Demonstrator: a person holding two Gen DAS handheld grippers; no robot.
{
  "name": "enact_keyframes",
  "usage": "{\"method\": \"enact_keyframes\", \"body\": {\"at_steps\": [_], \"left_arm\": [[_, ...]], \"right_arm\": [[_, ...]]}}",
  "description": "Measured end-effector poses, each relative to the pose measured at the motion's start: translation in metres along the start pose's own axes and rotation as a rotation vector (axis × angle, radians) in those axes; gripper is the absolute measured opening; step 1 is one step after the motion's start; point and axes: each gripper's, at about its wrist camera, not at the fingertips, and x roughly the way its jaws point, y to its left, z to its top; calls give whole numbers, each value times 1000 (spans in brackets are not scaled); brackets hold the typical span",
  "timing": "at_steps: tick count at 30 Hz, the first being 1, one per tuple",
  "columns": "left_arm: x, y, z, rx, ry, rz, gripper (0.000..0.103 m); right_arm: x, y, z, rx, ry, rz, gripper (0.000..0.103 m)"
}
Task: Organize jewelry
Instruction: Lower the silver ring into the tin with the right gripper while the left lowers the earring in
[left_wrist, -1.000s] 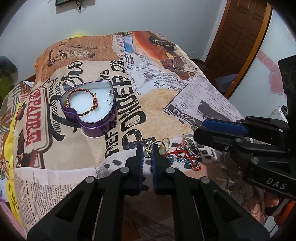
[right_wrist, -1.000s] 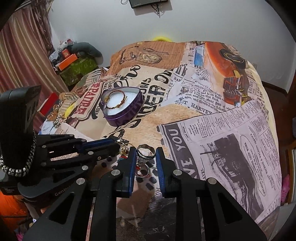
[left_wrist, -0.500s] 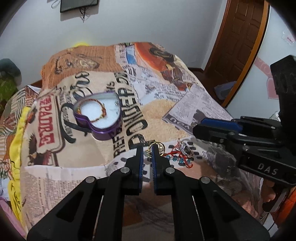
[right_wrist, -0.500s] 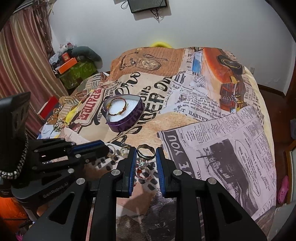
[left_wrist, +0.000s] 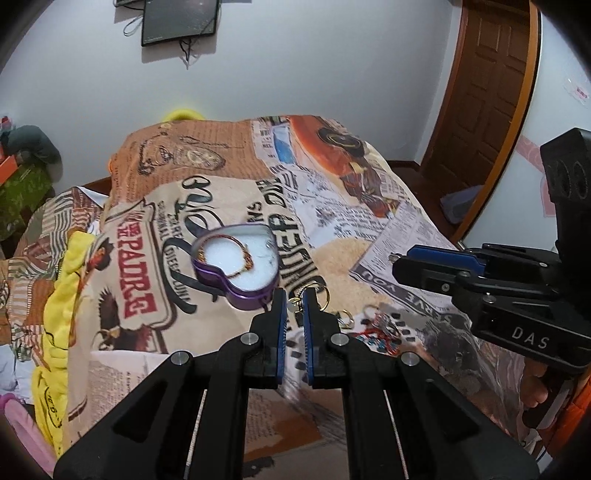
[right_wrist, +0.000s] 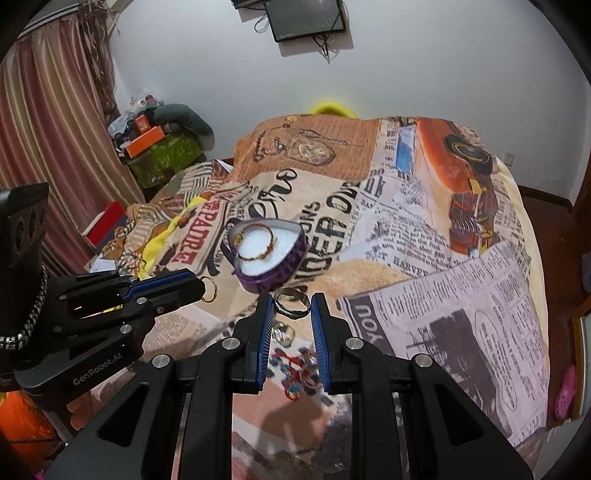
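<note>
Left wrist view: left tongs (left_wrist: 295, 301) narrowed on a small gold earring (left_wrist: 314, 293), hoop and pale bead showing between the tips, raised above the bed (left_wrist: 399, 236) and just in front of the purple heart-shaped tin (left_wrist: 236, 291). In the tin, on white padding, one gold bracelet (left_wrist: 236, 258) already stowed; nothing else discernible inside. On the bedspread below and to the right of the tips: a second gold hoop (left_wrist: 345, 315), a red cord bracelet with blue beads (left_wrist: 373, 336), a small silver piece beside it, too blurred to name. Right tongs (left_wrist: 397, 267) seen from the side at right edge; grip not readable here. Right wrist view: right tongs (right_wrist: 292, 308) set moderately apart, pinching a dark-banded silver ring (right_wrist: 291, 302) across its width, lifted clear of the bed, tin (right_wrist: 273, 275) just beyond. Left tongs (right_wrist: 201, 284) at left, gold hoop (right_wrist: 208, 290) hanging from the tip. Loose on the bed under the right tongs: gold-toned rings (right_wrist: 282, 334), red cord bracelet (right_wrist: 291, 373). Status by judgement: early to middle; one item boxed, two in hand awaiting deposit, at least three or four left on the bedspread.
</note>
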Motion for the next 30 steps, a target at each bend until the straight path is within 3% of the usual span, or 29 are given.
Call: {"method": "enact_keyframes", "body": {"at_steps": [15, 30], "left_arm": [[3, 46, 18, -52, -46, 67, 7], [41, 80, 34, -76, -6, 78, 7]], "right_arm": [[25, 18, 33, -41, -30, 11, 19], [71, 20, 62, -65, 31, 27, 19]]}}
